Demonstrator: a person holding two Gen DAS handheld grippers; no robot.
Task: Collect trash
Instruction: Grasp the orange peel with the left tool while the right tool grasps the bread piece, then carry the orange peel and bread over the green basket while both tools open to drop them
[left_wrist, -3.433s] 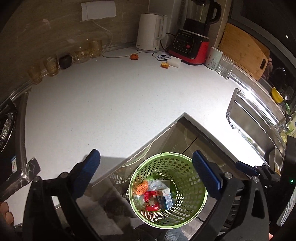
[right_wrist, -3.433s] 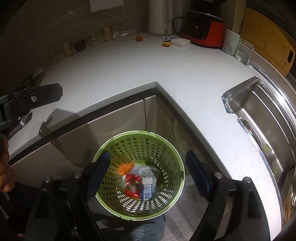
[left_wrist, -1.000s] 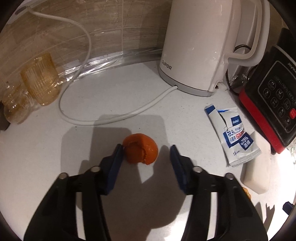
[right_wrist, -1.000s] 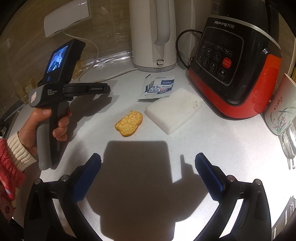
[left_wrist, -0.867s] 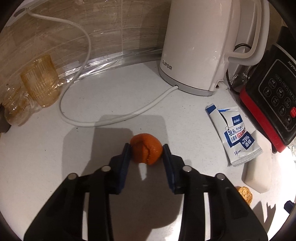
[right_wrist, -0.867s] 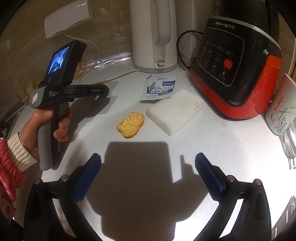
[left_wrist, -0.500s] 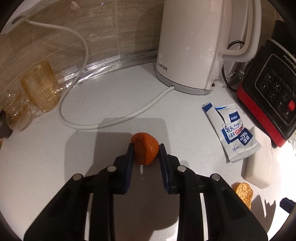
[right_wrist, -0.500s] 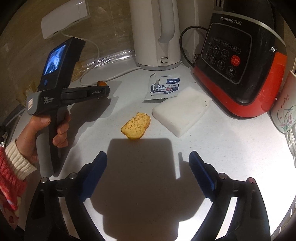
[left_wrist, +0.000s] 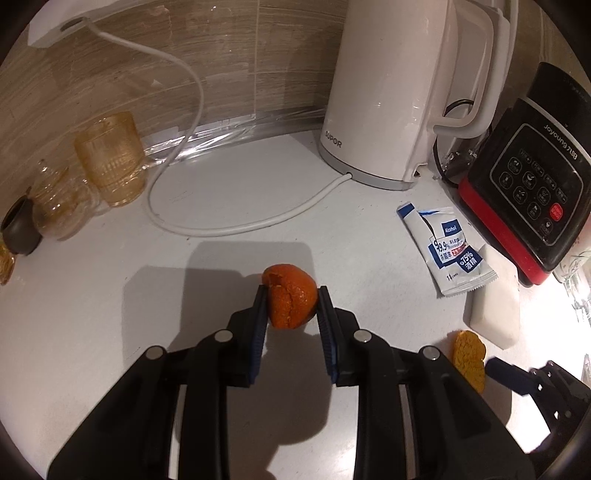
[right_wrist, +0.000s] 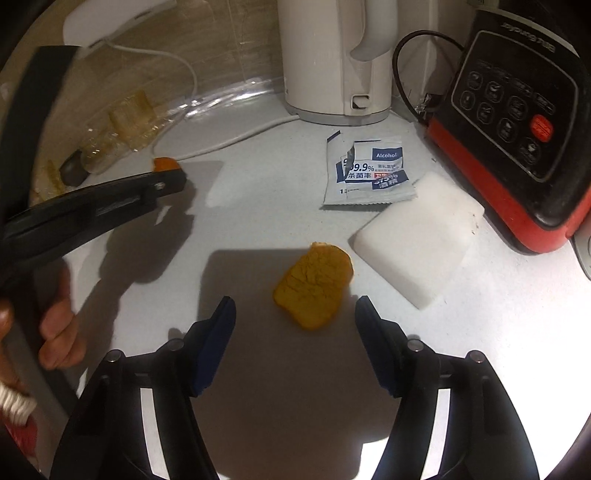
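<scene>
the crumpled orange piece of fruit peel (left_wrist: 291, 301) sits clamped between the two blue pads of the left claw (left_wrist: 290, 314), lifted just clear of the white counter (left_wrist: 110, 295), its shadow falling below it. a second scrap, a flat yellow-orange piece of peel (right_wrist: 314, 286), lies on the counter just ahead of the right claw (right_wrist: 295, 314), whose jaws stand apart on either side without touching it; they have just been closing in, with the peel near the gap but not yet between the pads. a third bit of trash, a torn white and blue alcohol wipe sachet (right_wrist: 367, 171), lies flat beyond the yellow peel, its lower corner overlapping one white rectangular sponge block (right_wrist: 417, 243).

so: two peel pieces, one sachet, one sponge. behind them stand one white electric kettle (left_wrist: 388, 92) with a white cord (left_wrist: 236, 225) looping across the counter, and one black and red appliance with a button panel (right_wrist: 517, 122) to the right. at the left, against the wall, are amber ribbed glasses (left_wrist: 107, 158), at least two, and one small dark cup (left_wrist: 18, 230). a hand (right_wrist: 55, 332) with a cream cuff grips the left tool's handle.

the counter is pale speckled stone, brightly lit at the right, backed by a beige wood-grain tiled wall (left_wrist: 240, 55) with a clear strip along the joint.
</scene>
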